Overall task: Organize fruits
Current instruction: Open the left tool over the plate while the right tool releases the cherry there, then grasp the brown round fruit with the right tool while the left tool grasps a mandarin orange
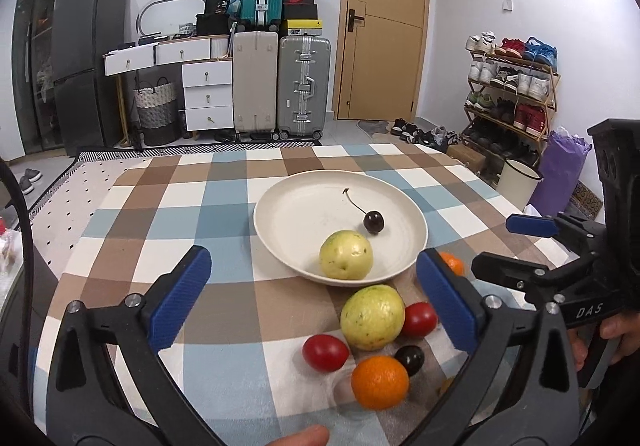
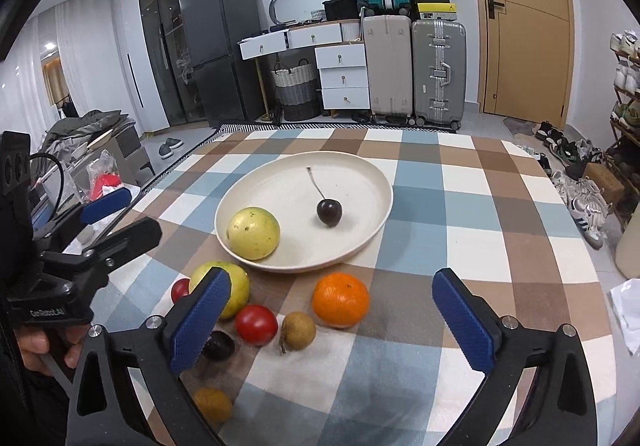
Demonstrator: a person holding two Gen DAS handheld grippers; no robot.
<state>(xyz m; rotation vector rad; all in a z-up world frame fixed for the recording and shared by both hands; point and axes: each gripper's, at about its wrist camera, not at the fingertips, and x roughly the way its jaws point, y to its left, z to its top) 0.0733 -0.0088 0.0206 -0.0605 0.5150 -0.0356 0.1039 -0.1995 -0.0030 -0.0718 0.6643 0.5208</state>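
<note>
A cream plate (image 1: 300, 205) (image 2: 352, 181) on the checked tablecloth holds a yellow-green guava (image 1: 346, 254) (image 2: 253, 233) and a dark cherry (image 1: 373, 221) (image 2: 329, 211) with its stem. In front of the plate lie a second guava (image 1: 372, 317) (image 2: 240, 286), two red tomatoes (image 1: 325, 352) (image 2: 256, 324), an orange (image 1: 380, 382) (image 2: 340, 300), a dark plum-like fruit (image 1: 410, 358) (image 2: 218, 346) and a brown longan (image 2: 298, 330). My left gripper (image 1: 314, 262) and right gripper (image 2: 332, 278) both stand wide open above the loose fruit, holding nothing.
The table's far edge (image 1: 280, 149) faces suitcases (image 1: 280, 85), white drawers and a door. A shoe rack (image 1: 512, 85) and a white bin (image 1: 518, 181) stand to the right. Bare cloth (image 2: 480, 205) lies right of the plate. A person's hand grips each handle.
</note>
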